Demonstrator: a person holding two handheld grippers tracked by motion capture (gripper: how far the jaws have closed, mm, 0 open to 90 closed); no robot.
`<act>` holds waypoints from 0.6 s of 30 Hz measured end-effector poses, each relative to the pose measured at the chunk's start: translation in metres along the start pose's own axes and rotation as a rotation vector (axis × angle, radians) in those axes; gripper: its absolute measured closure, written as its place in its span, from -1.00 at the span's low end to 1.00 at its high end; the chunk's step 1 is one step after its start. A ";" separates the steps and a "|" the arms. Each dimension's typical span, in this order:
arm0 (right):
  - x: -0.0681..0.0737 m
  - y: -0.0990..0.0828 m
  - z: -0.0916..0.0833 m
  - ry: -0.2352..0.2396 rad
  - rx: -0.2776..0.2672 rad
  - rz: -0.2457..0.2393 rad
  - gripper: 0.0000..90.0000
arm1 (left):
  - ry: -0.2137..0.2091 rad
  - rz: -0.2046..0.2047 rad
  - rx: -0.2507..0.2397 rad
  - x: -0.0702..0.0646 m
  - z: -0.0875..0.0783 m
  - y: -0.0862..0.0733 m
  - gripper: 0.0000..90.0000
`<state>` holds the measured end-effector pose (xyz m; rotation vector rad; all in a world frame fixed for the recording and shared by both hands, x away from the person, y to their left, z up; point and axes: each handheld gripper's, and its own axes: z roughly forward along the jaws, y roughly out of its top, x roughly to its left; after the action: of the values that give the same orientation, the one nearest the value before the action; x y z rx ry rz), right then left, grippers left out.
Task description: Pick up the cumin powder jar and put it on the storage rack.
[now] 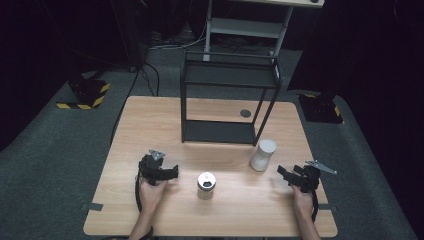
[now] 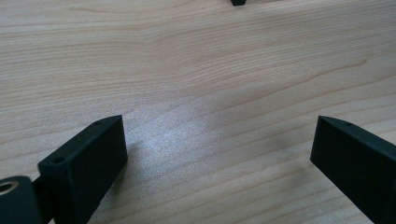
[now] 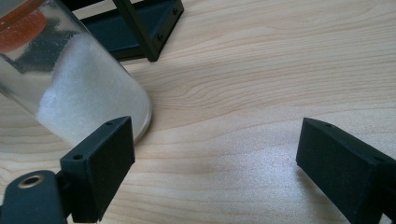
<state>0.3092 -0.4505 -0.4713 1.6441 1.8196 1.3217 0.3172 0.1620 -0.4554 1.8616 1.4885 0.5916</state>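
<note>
- Light wooden rectangular table [image 1: 150, 120], bare grain across most of the top; small dark round grommet [image 1: 245, 113] set near the far edge.
- Black metal two-tier open-frame rack [image 1: 227, 97], upright at the far middle of the table; one foot and the lower shelf seen in the right gripper view [image 3: 140, 28].
- Left black two-jaw gripper [image 1: 172, 173], held low over the near left of the table, pointing toward the jar at centre; jaws spread wide, nothing between them, only bare wood in the gap in the left gripper view [image 2: 219, 158].
- Right black two-jaw gripper [image 1: 281, 171], held over the near right, pointing toward the white container; jaws spread wide and empty [image 3: 215, 163].
- White frosted cylindrical container [image 1: 263, 155], upright just in front of the rack's right foot, near the right gripper's tips but apart from them; in the right gripper view [image 3: 79, 93] tilted in frame beside the left-hand jaw, outside the gap.
- Small clear glass jar with silver metal lid [image 1: 205, 185], upright at the near centre, between both grippers, nearer the left one, untouched.
</note>
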 end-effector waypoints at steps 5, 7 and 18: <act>0.001 0.000 0.000 -0.005 0.000 0.000 -0.77 | -0.015 -0.015 -0.008 0.004 0.000 -0.001 -0.93; 0.002 0.000 0.000 -0.006 0.002 -0.002 -0.77 | -0.018 -0.016 -0.008 0.004 0.000 -0.001 -0.94; 0.004 0.001 0.001 -0.017 0.008 -0.011 -0.80 | -0.050 -0.041 -0.017 0.012 -0.001 -0.003 -0.98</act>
<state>0.3096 -0.4464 -0.4693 1.6427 1.8241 1.2938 0.3174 0.1740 -0.4580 1.8161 1.4810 0.5336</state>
